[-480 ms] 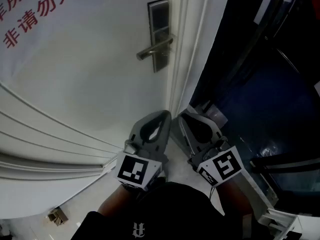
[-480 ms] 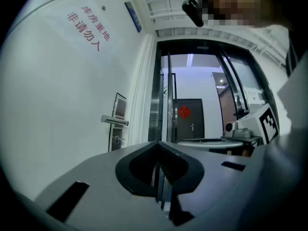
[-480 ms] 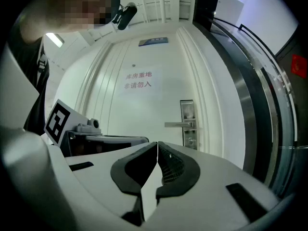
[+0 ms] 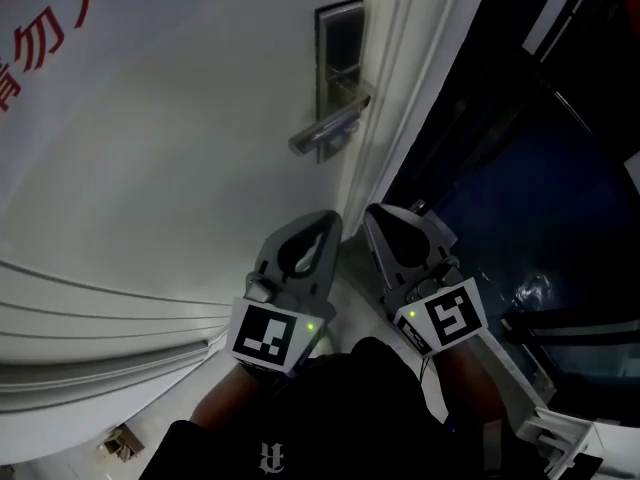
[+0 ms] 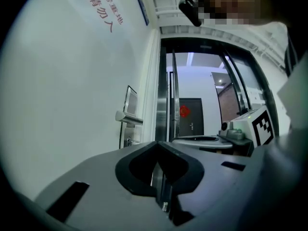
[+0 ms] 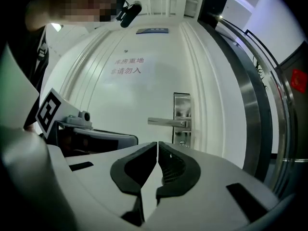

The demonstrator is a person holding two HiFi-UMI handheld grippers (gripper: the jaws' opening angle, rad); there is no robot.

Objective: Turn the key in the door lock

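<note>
We've drawn nearer the brushed-steel lever lock (image 4: 338, 78) on the white door (image 4: 180, 148), yet our left gripper (image 4: 322, 223) and right gripper (image 4: 385, 216) hang clenched and empty (what looks like the small metal key (image 6: 182, 143) beneath the lever is well out of reach).

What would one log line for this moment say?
left gripper: shut, empty | right gripper: shut, empty | position: both low, short of door handle | lock plate: untouched
</note>
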